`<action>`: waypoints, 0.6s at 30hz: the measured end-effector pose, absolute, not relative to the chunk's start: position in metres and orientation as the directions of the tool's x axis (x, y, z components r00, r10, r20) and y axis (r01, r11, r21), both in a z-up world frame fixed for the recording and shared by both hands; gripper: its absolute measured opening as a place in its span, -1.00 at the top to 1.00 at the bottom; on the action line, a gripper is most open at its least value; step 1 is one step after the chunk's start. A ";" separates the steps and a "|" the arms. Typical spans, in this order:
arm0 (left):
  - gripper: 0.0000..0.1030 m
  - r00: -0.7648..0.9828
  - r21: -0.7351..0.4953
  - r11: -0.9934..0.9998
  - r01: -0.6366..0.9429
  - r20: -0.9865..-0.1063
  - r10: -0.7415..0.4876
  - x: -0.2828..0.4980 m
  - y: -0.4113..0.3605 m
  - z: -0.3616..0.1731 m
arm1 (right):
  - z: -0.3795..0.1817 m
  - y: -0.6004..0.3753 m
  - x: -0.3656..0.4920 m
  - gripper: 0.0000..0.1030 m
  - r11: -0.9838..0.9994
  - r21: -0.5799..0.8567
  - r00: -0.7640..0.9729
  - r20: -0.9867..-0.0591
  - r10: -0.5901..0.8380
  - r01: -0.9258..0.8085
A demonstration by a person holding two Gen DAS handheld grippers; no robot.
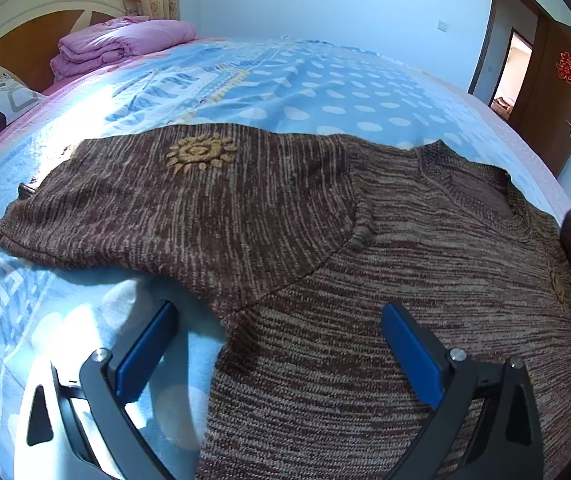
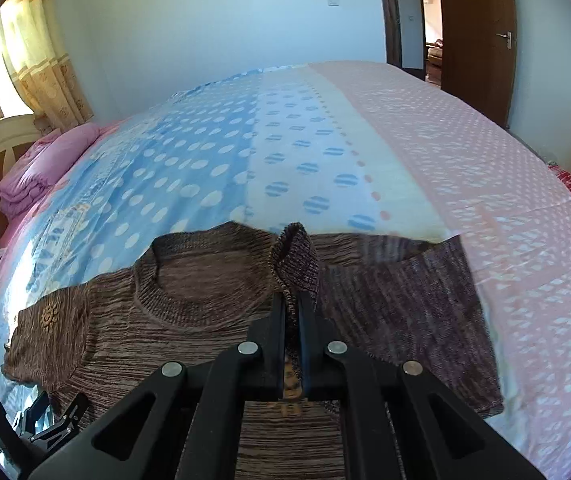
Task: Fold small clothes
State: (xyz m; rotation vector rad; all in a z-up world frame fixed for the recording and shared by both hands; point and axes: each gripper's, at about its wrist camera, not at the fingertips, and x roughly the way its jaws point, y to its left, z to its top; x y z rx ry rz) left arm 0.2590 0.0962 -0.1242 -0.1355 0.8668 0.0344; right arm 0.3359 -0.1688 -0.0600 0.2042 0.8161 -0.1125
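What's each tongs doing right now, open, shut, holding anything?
Left tongs: open, empty, poised over the brown sweater.
Right tongs: shut on a pinched fold of the sweater's sleeve.

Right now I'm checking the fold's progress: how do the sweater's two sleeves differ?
The left sleeve lies flat and spread out on the bedspread; the right sleeve is lifted, its cuff bunched upright. The left sleeve is free, with the open left gripper off it; the right sleeve is pinched in the shut right gripper. The left sleeve shows a gold sun emblem facing up; the right one's is barely visible. Both are the same brown striped knit.
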 end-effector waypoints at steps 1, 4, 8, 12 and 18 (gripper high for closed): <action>-1.00 0.648 -0.106 0.991 -0.085 -0.761 -0.026 0.259 0.096 -0.124 | -0.066 -0.158 0.339 0.90 0.976 0.136 0.677 -0.736 -0.014 0.169; -1.00 0.651 -0.111 0.990 -0.083 -0.758 -0.030 0.259 0.097 -0.124 | -0.077 -0.137 0.347 0.90 0.978 0.145 0.665 -0.747 0.011 0.147; -1.00 0.652 -0.111 0.990 -0.082 -0.757 -0.030 0.259 0.096 -0.124 | -0.091 -0.117 0.358 0.90 0.980 0.161 0.650 -0.759 0.046 0.119; -1.00 0.652 -0.108 0.991 -0.083 -0.758 -0.029 0.259 0.096 -0.124 | -0.100 -0.105 0.365 0.90 0.974 0.202 0.639 -0.764 0.089 0.105; -1.00 0.667 -0.133 0.988 -0.080 -0.743 -0.046 0.257 0.098 -0.123 | -0.109 -0.082 0.381 0.90 0.964 0.257 0.623 -0.765 0.165 0.061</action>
